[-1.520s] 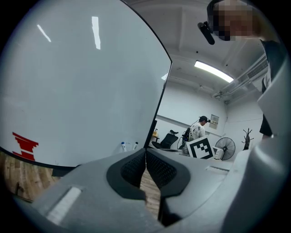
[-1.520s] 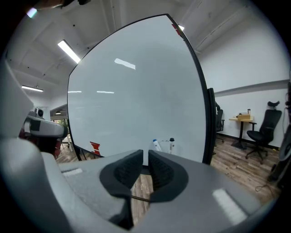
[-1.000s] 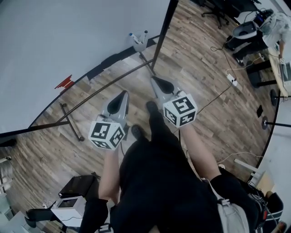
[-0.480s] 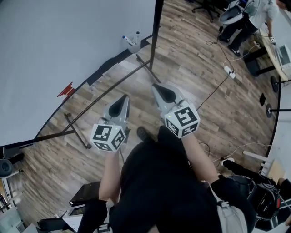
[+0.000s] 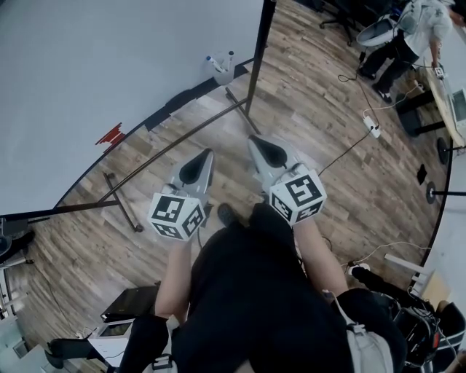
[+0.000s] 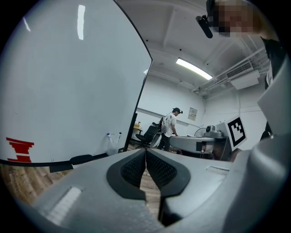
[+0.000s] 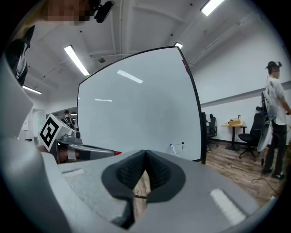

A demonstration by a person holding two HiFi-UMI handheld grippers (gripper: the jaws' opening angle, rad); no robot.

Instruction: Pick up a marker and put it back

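Two markers (image 5: 220,63) stand in a clear holder at the lower right corner of the whiteboard (image 5: 109,65); they also show as markers (image 6: 113,138) in the left gripper view and markers (image 7: 177,148) in the right gripper view. My left gripper (image 5: 206,153) and right gripper (image 5: 253,140) hover side by side over the wooden floor, well short of the board. Both have their jaws shut with nothing between them. The left gripper (image 6: 145,150) and right gripper (image 7: 145,152) point toward the board's marker corner.
The whiteboard stands on a black metal frame (image 5: 182,138) with feet on the floor. A red eraser (image 5: 111,135) sits on the board's ledge. A person (image 5: 419,22) stands at desks far right; a power strip (image 5: 372,127) and cables lie on the floor.
The view has shifted slightly as I step; the board and markers sit a little lower in the head view. Both grippers stay shut and side by side.
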